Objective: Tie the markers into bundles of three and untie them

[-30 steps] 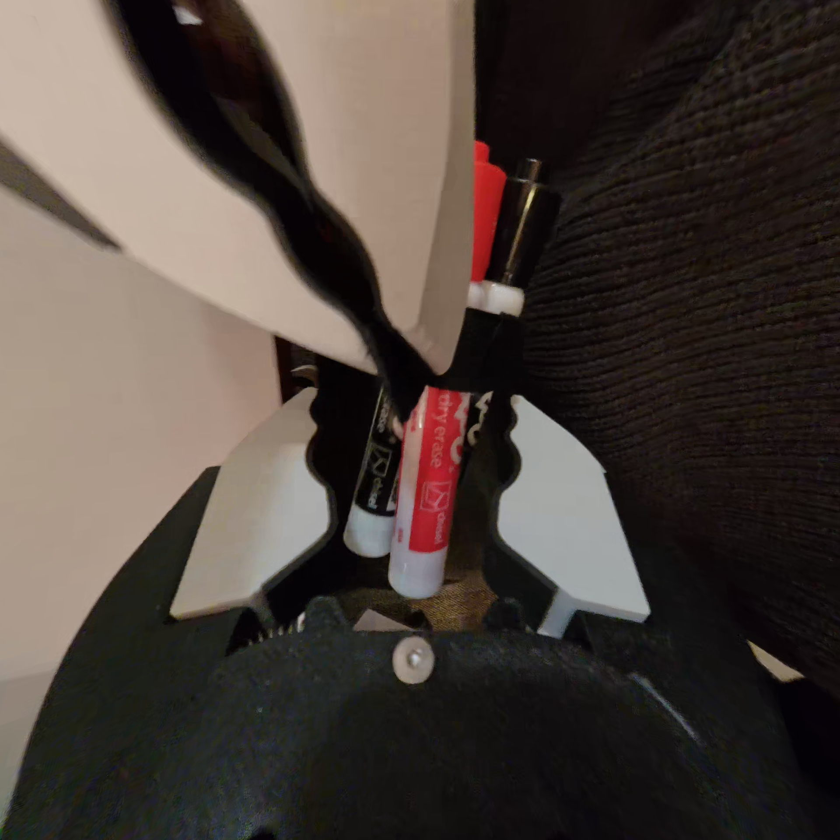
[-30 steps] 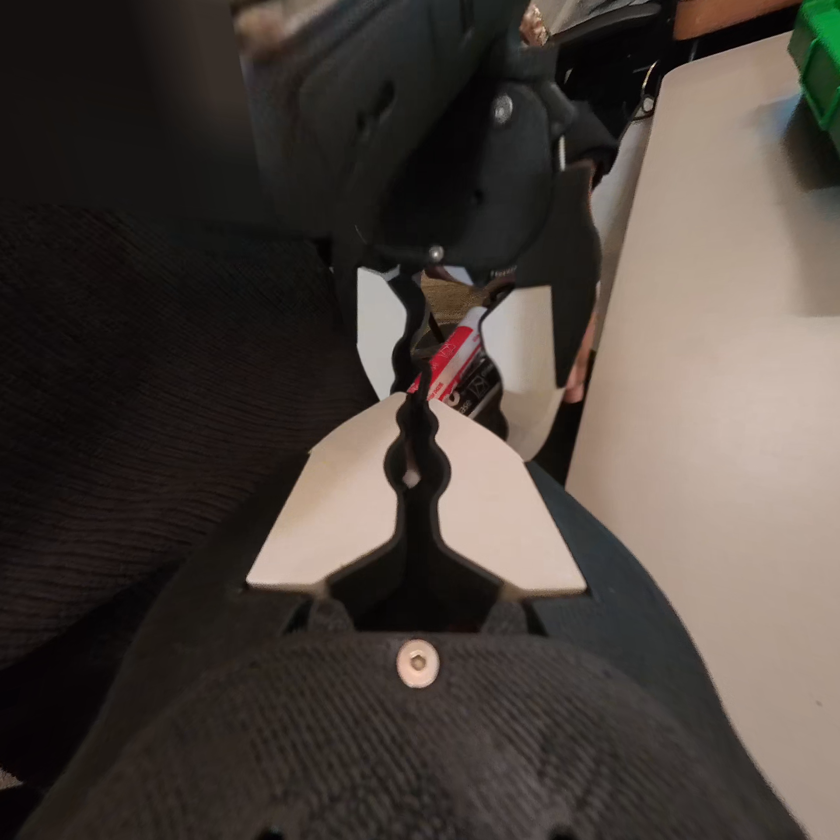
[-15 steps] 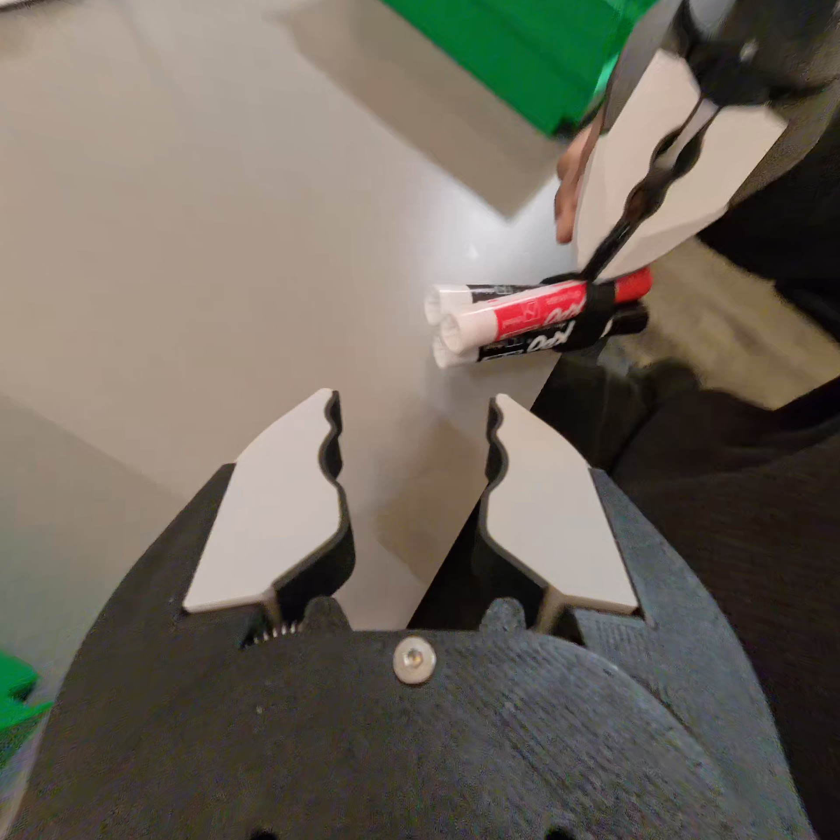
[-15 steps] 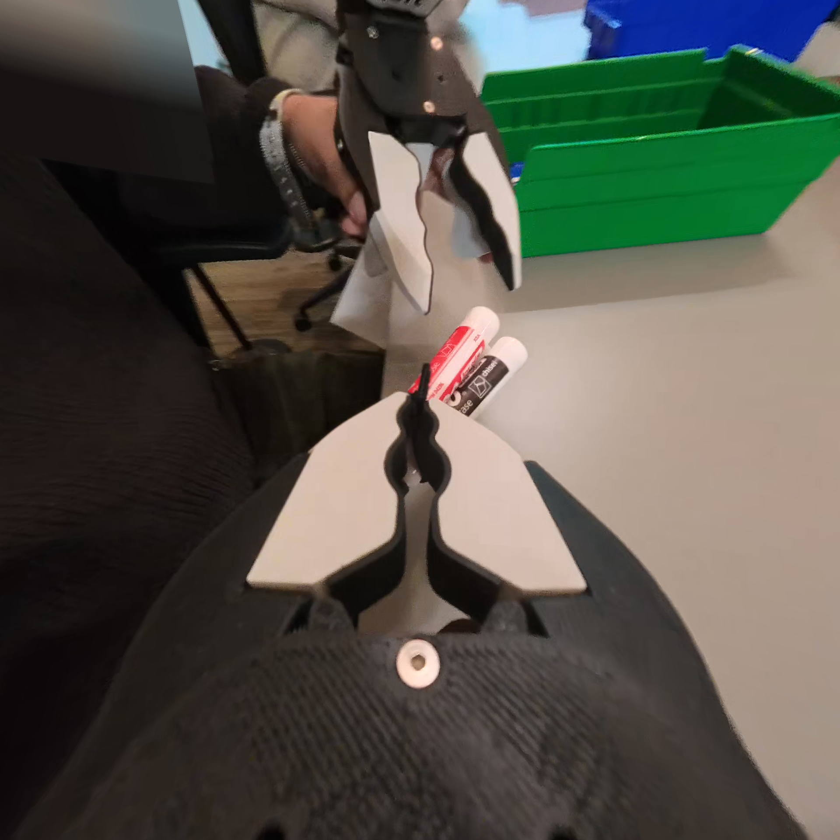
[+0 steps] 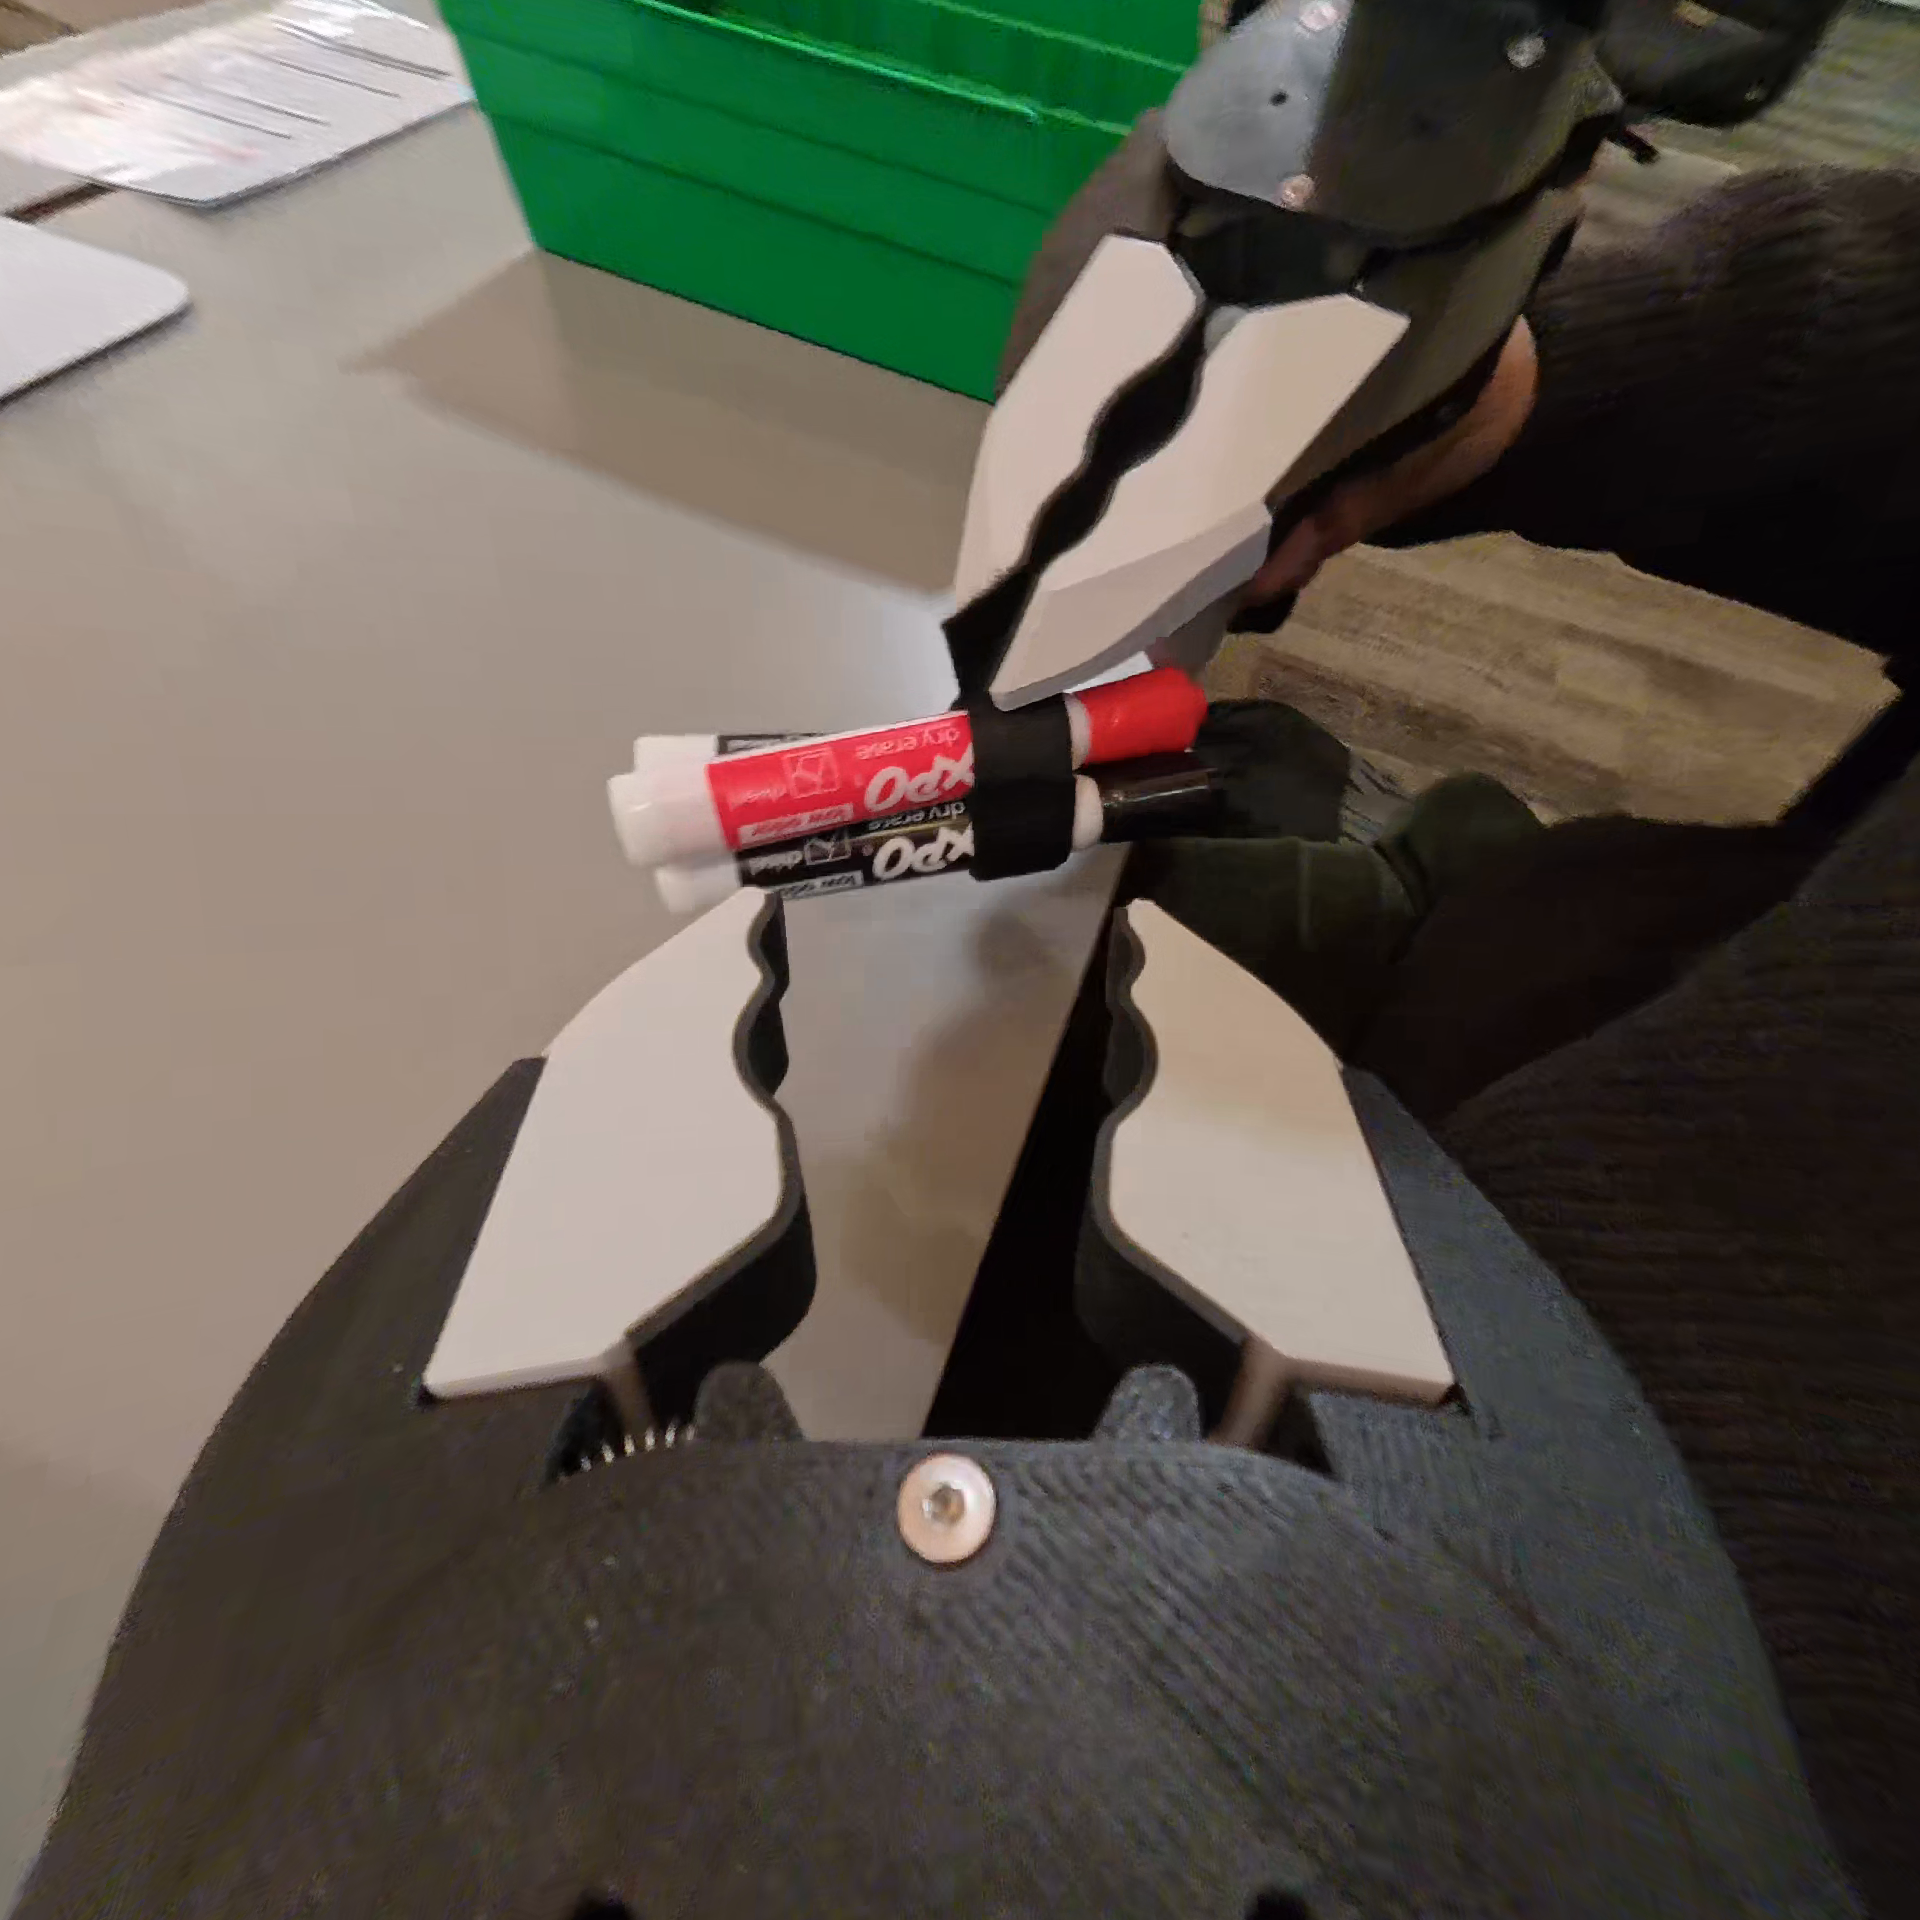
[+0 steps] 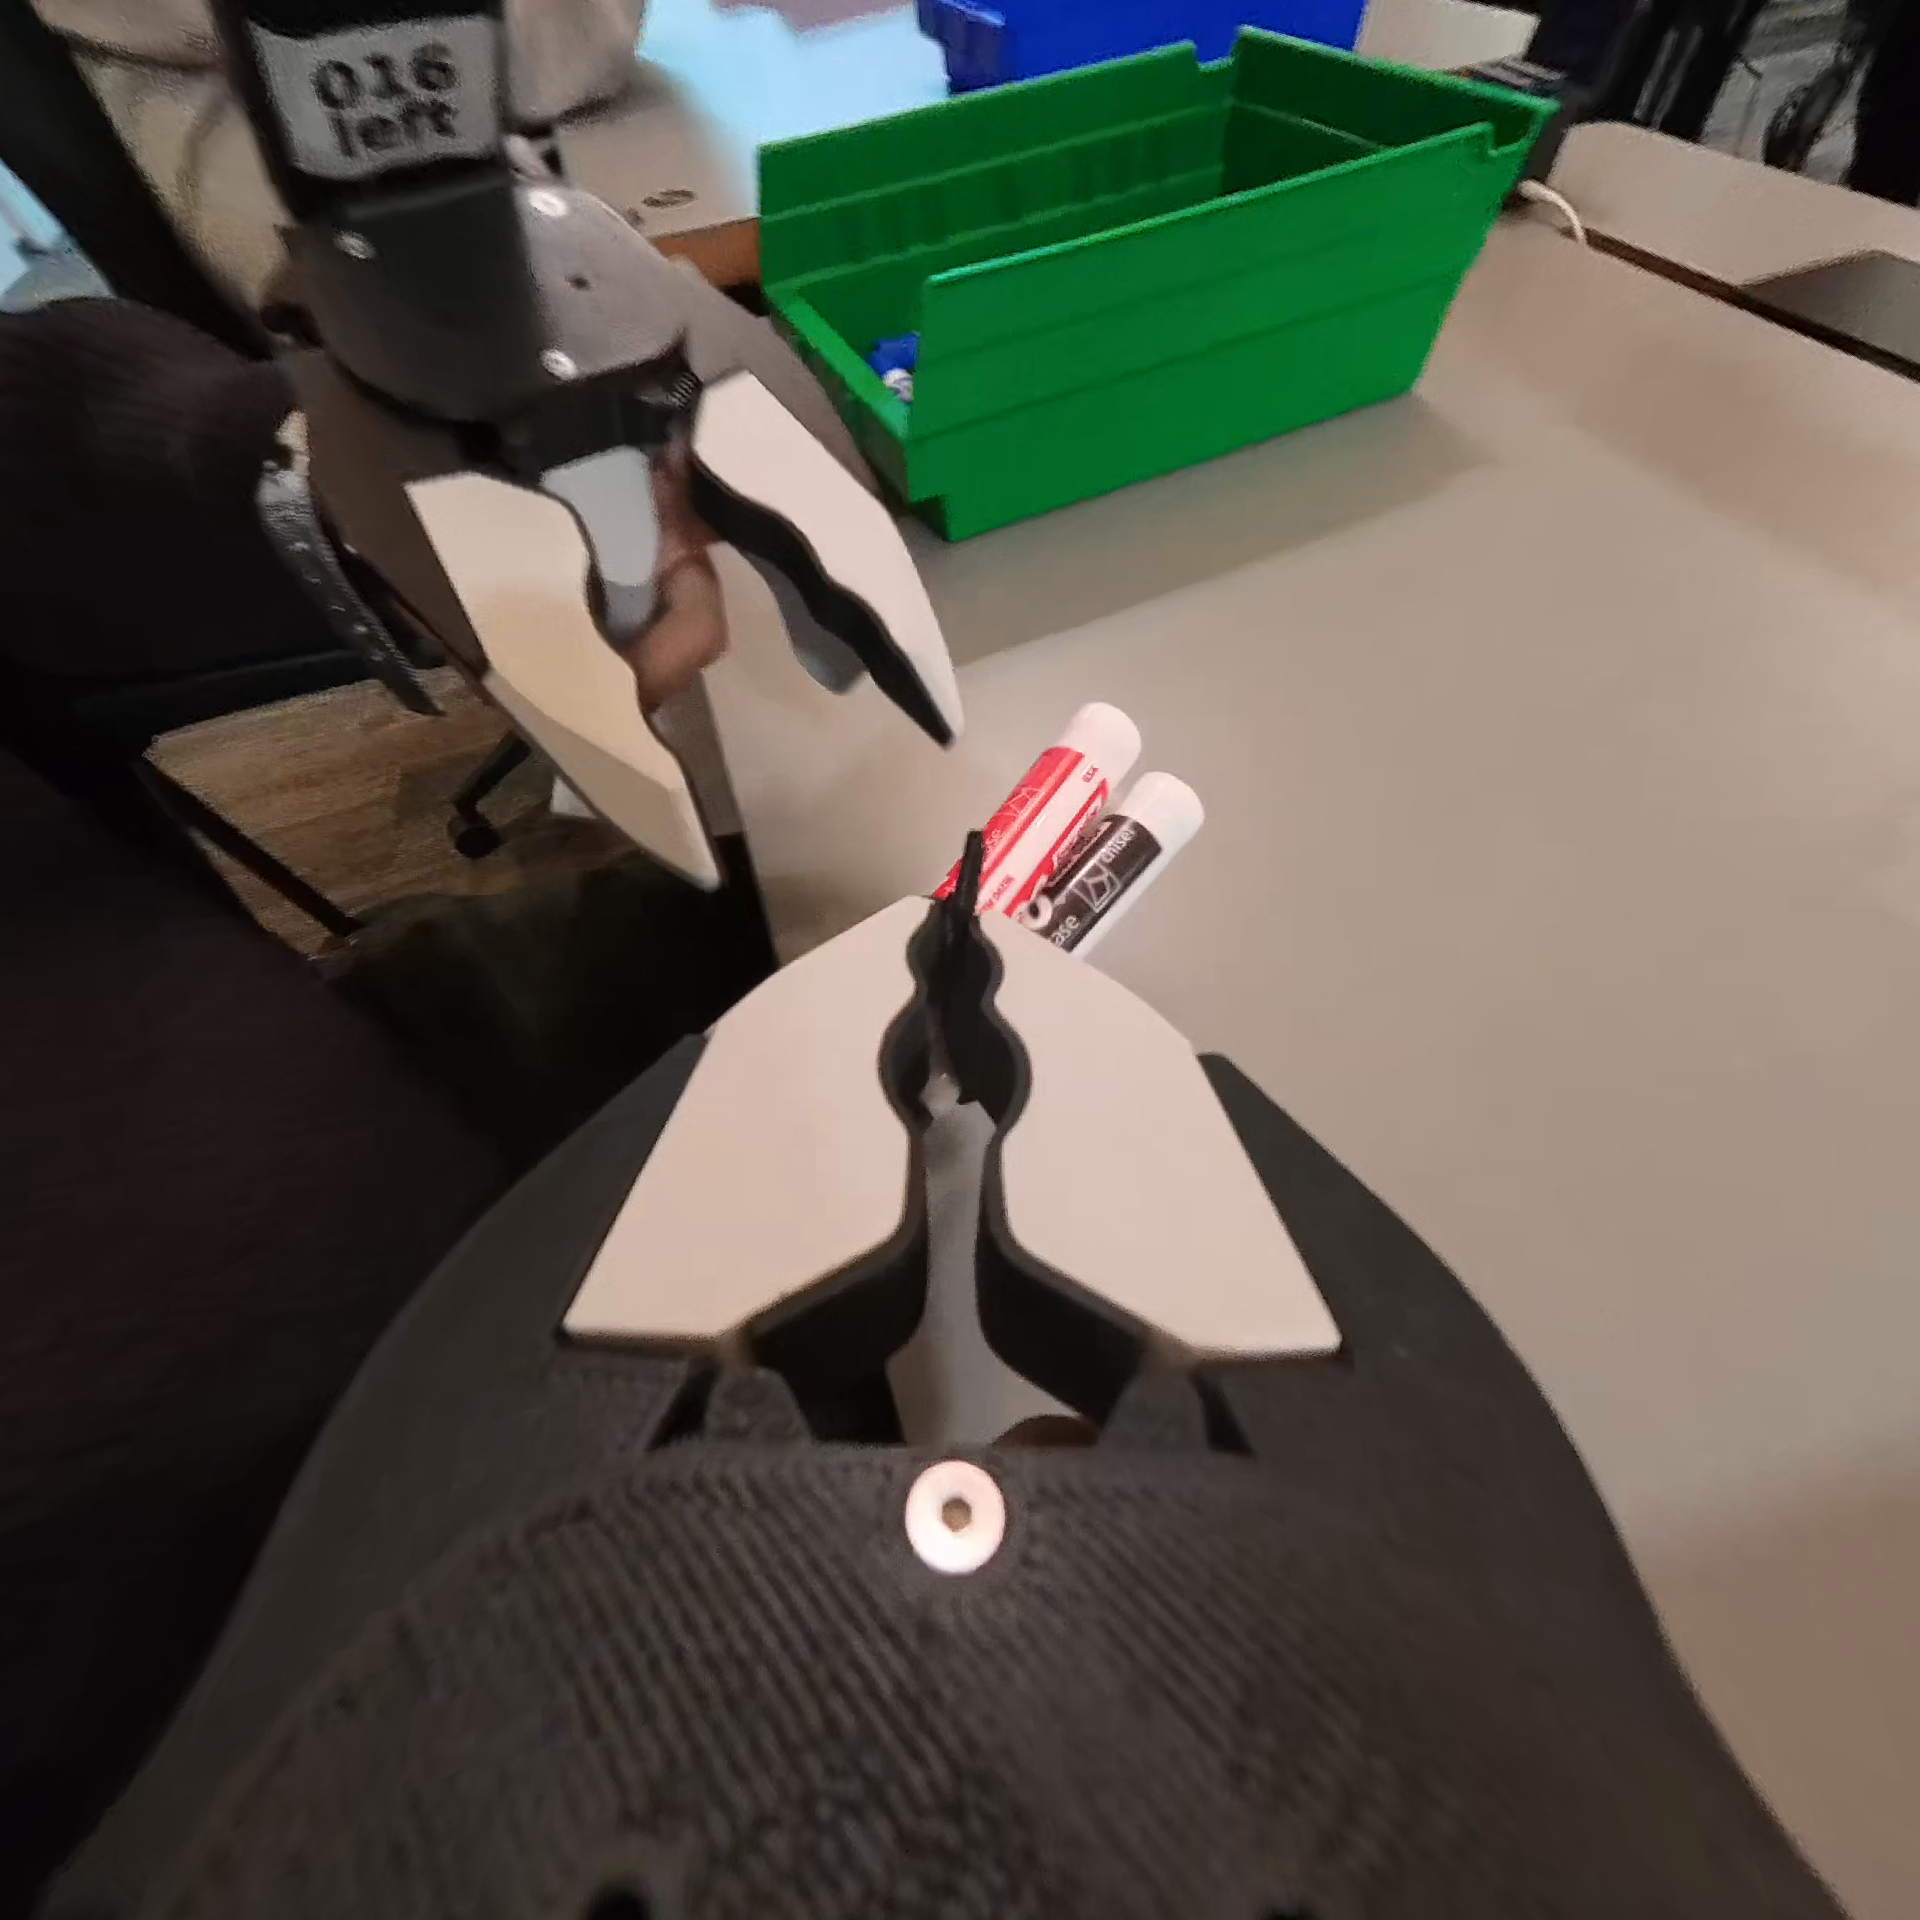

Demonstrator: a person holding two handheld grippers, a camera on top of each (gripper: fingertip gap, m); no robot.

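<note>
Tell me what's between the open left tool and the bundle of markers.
Nothing: in the left wrist view only bare table shows between the left tool and the marker bundle, which hangs by its black strap.

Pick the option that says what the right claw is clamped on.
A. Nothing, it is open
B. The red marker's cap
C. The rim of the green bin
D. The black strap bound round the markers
D: the right claw is shut on the tail of the black strap that bundles the red marker and black ones, so the bundle hangs from it above the table.
</note>
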